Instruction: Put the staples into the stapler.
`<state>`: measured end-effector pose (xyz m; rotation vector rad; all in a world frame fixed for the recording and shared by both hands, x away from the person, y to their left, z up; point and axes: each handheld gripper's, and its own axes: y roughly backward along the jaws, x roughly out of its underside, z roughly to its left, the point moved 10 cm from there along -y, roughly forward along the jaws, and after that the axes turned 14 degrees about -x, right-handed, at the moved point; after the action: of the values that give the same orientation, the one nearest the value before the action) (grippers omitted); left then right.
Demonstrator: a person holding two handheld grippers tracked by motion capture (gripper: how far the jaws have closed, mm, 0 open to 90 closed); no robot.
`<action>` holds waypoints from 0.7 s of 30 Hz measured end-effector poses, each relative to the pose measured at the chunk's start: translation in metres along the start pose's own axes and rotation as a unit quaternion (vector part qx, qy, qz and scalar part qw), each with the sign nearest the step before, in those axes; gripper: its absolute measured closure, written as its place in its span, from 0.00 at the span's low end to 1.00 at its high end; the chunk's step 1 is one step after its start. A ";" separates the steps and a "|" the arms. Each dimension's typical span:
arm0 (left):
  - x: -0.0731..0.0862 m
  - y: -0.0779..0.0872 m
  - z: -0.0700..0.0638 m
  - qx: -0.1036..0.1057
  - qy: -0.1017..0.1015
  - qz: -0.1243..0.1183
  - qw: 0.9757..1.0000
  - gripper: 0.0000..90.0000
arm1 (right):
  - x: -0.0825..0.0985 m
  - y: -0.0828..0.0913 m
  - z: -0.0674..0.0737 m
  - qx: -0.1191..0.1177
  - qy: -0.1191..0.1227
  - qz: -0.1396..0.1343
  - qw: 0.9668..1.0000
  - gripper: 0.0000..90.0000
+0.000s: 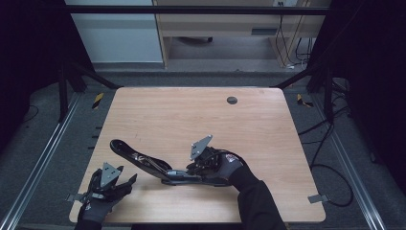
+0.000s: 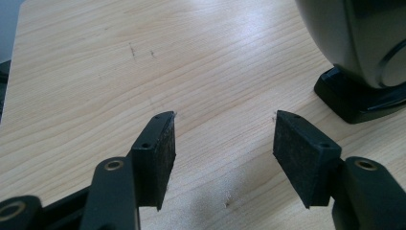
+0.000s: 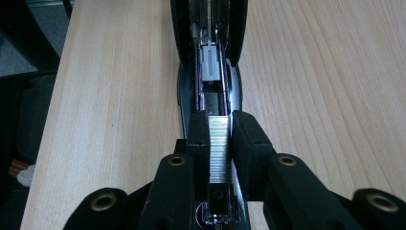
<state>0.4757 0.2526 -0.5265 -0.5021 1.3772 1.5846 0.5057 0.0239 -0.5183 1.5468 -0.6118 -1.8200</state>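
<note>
A black stapler (image 1: 143,160) is seen lying opened out on the pale wood-grain table (image 1: 201,115), its long curved lid swung back toward the left and its metal channel exposed. In the right gripper view a silvery, finely ribbed strip of staples (image 3: 219,143) is pinched between the two black pads of the right gripper (image 3: 220,143), directly over the stapler's open magazine (image 3: 210,91) — a narrow trough with a small grey pusher inside. The left gripper (image 2: 222,143) is held released near the table's front-left corner; its felt-like, rectangular pads stand apart with bare wood between them, and the stapler's rounded, glossy end (image 2: 359,52) is seen just beyond to one side. The tabletop is smooth, with rounded corners and a small dark grommet (image 1: 231,100) near the far edge — wide bare wood is left beyond and to the right of the stapler.
</note>
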 end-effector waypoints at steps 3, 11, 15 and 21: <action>0.000 0.000 0.000 0.000 0.000 0.000 1.000 0.44 | 0.000 0.000 0.000 -0.001 0.005 0.004 1.000 0.87; 0.000 0.000 0.000 0.000 0.000 0.001 1.000 0.44 | 0.001 0.001 -0.001 -0.004 0.010 0.007 1.000 0.87; 0.000 0.000 0.000 0.000 0.001 0.001 1.000 0.44 | 0.002 0.000 0.000 -0.005 0.009 0.008 1.000 0.87; 0.000 0.000 0.000 0.000 0.001 0.001 1.000 0.44 | 0.002 0.000 0.000 -0.007 0.012 0.007 1.000 0.87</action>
<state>0.4757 0.2525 -0.5270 -0.5013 1.3795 1.5858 0.5055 0.0227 -0.5196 1.5487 -0.5958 -1.7887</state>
